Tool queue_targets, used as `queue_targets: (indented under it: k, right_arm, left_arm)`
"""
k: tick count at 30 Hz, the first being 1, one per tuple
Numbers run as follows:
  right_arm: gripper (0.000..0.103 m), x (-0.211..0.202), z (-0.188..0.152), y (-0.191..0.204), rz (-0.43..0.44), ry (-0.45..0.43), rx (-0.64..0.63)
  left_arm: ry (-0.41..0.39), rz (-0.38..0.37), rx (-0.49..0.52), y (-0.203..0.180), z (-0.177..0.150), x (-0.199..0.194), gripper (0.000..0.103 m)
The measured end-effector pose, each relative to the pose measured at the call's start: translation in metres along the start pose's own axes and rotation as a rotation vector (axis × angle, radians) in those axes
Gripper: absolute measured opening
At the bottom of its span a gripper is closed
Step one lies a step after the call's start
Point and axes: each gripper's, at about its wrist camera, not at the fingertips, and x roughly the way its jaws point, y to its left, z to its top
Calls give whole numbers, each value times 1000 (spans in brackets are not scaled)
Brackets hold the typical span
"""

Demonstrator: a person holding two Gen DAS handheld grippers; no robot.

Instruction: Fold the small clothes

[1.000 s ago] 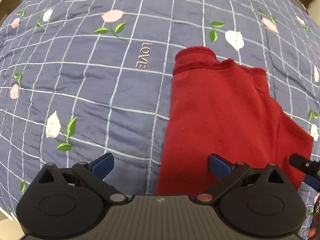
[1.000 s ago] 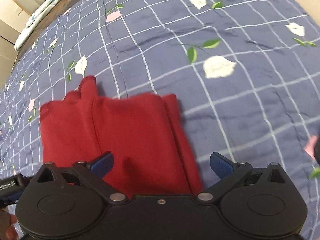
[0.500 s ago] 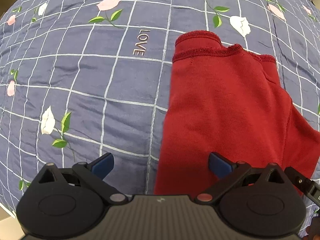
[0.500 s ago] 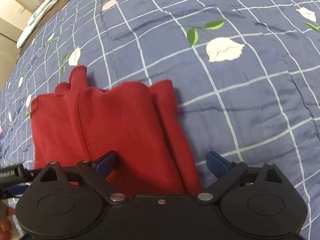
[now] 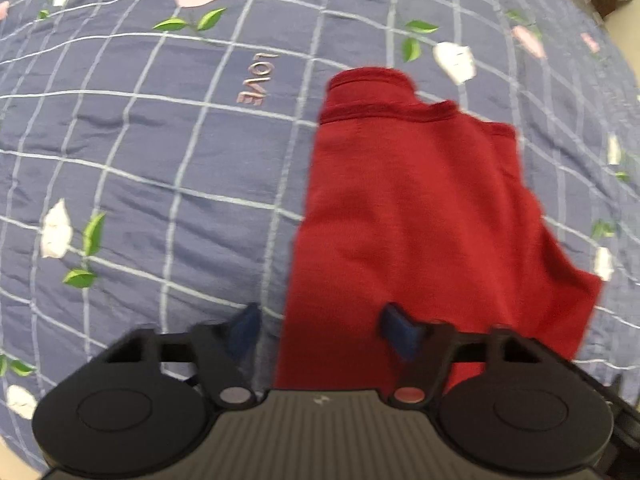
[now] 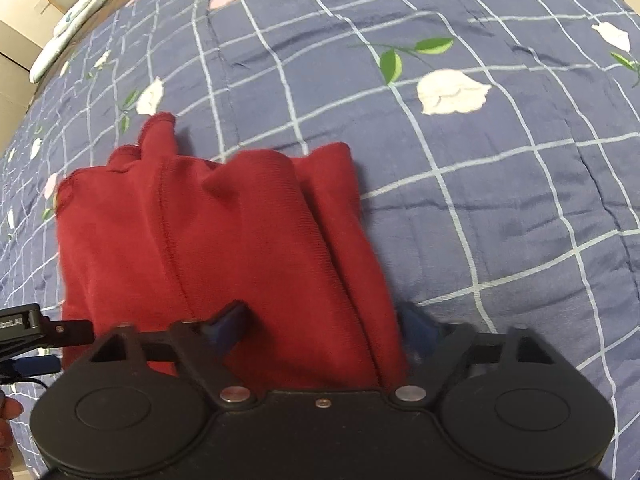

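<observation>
A small dark red garment (image 5: 408, 216) lies partly folded on the bed, neck band at the far end; it also shows in the right wrist view (image 6: 224, 248). My left gripper (image 5: 320, 330) stands at the garment's near left edge, jaws partly closed, with the cloth edge between its blue fingertips (image 5: 396, 328). My right gripper (image 6: 324, 326) stands at the near right edge, jaws also narrowed, with bunched folds of cloth between them. I cannot tell if either pinches the cloth.
The bed cover (image 5: 160, 152) is blue-grey with a white grid, flowers and the word LOVE (image 5: 252, 80). A headboard and pillow (image 6: 80, 4) show at the far left. The left gripper (image 6: 28, 328) shows in the right wrist view.
Both grippers have moved down and forward onto the garment's near edge. Their jaws have narrowed from wide open. The cloth has bunched up between the right fingers.
</observation>
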Motion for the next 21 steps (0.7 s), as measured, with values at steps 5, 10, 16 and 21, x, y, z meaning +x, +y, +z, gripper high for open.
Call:
queue_targets:
  k: [5,10,16,21]
  right_arm:
    - [33,-12,-4,11,-23,-22,-8]
    - [16,-33,-10,23,-32,-67,-3]
    - [15,-64,-23,53,2,-134,-48]
    - [15,-78,-37,83,42,-167,-77]
  left_arm:
    - [-22,-34,71,-4,-5,-14,29]
    - [-65,-55,148,-7,-11,-39,20]
    - [-135,-69,210,0,-10,-77,19]
    - [-187,-53,217,29,-7,-107,20]
